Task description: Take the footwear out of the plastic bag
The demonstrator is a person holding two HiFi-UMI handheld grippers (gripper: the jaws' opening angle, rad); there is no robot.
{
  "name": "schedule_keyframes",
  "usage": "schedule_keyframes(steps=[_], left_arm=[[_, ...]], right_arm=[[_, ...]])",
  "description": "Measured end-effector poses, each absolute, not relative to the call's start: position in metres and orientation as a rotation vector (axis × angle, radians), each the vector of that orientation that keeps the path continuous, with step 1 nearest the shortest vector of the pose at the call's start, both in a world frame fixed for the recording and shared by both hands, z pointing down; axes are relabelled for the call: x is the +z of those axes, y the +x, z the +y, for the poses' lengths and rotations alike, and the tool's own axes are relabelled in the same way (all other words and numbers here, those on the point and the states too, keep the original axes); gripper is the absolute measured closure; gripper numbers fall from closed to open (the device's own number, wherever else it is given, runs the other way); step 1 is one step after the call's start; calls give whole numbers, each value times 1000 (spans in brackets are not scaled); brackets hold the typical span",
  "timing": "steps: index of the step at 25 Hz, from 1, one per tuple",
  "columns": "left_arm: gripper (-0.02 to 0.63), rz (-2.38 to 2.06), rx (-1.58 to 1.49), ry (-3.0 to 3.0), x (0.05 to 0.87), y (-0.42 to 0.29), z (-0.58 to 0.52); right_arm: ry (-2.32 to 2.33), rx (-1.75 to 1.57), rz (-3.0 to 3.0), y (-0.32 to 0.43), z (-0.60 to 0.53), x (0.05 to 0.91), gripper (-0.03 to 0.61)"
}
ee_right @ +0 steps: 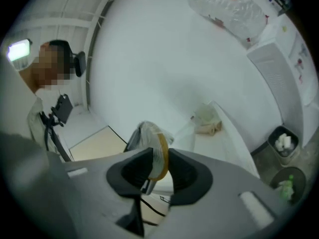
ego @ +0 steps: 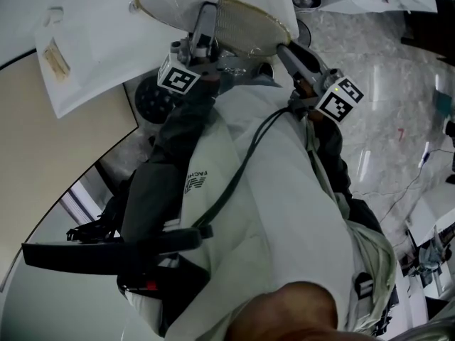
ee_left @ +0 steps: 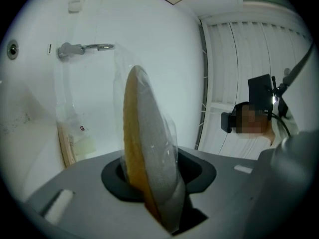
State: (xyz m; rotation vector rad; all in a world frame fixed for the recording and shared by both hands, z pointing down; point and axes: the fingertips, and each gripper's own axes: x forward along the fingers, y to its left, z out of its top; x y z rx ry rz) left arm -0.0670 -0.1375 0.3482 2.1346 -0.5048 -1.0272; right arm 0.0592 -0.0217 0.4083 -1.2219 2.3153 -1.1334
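Note:
A slipper (ego: 245,23) with a tan rim and white mesh is held up in front of me, wrapped in clear plastic bag film (ee_left: 167,128). My left gripper (ego: 207,13) is clamped on it from the left. In the left gripper view the slipper (ee_left: 149,148) stands edge-on between the jaws of that gripper (ee_left: 159,183). My right gripper (ego: 284,48) meets the slipper's right end. In the right gripper view the tan rim (ee_right: 162,156) lies between the parted jaws of this gripper (ee_right: 158,168), which do not look pressed on it.
A white table (ego: 43,20) at the top left carries a flat clear bag with a label (ego: 57,59). Another bagged slipper (ee_right: 207,121) lies on the table's far part. A bin with white scraps (ee_right: 283,142) stands on the marble floor (ego: 384,84). My own torso fills the lower head view.

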Motion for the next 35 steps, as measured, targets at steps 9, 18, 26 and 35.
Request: schedule_keyframes(steps=[9,18,26,35], left_arm=[[440,-476,-1124,2088,335,-83,-136],[442,-452,-1176,2053,326,-79,-130],[442,-492,-1194,2079,319,-83,-131],[448,-456,-1210,2082,312,-82,-130]], right_arm=[[-916,-1027,2300,58,-13,369,532],[-722,-1010,2170,62,-4,349,535],[-752,-952,2264,50,-10,342,459],[-756,-971,2367,40,-16,346,526]])
